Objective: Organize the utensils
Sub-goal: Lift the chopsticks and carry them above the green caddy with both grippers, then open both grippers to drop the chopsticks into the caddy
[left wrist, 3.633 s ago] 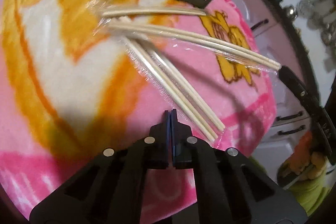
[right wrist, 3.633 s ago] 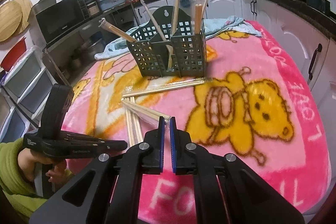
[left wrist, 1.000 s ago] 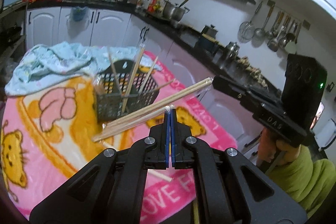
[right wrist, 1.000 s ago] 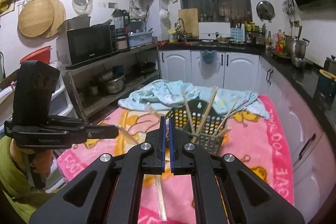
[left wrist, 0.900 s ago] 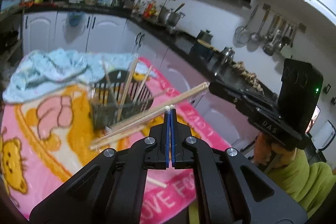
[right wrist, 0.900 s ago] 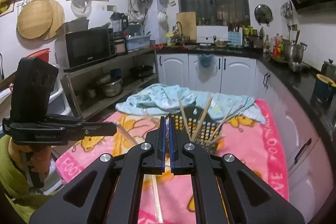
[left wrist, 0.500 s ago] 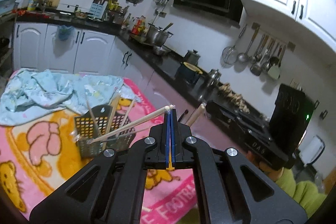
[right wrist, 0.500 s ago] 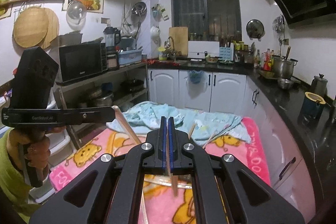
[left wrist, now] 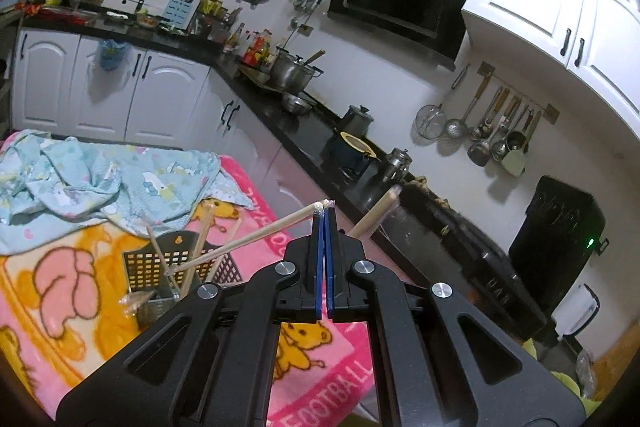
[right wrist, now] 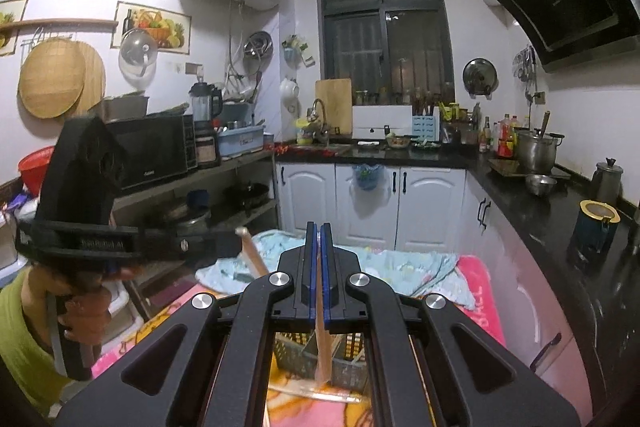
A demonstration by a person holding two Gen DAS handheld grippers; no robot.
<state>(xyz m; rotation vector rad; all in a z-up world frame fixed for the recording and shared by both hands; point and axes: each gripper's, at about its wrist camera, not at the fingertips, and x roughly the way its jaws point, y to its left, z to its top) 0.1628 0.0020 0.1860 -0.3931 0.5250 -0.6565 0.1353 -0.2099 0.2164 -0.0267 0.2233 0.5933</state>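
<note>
Your left gripper (left wrist: pixel 324 213) has its fingers pressed together on the top end of 1 chopstick (left wrist: pixel 248 241), which slants down toward 8 o'clock so its lower tip sits at the basket (left wrist: pixel 156 279). 3.6 s ago this gripper was low over the pink blanket (left wrist: pixel 60 327) with several wrapped chopsticks lying loose in front of it; now it is raised high and the kitchen cabinets fill the upper view. Compared with 1.0 s ago, the basket looks smaller and lower, at 8 o'clock from the fingers.

Your right gripper (right wrist: pixel 317 227) also has its fingers closed, on a chopstick (right wrist: pixel 323 343) hanging nearly upright between them, its lower end down at the basket (right wrist: pixel 296 351). 3.6 s ago that gripper was near the blanket (right wrist: pixel 480 291) with the basket straight ahead; now the basket sits beneath it. The blue cloth (right wrist: pixel 400 263) lies on the blanket behind the basket. Other chopsticks (left wrist: pixel 200 243) stand tilted in the basket.
</note>
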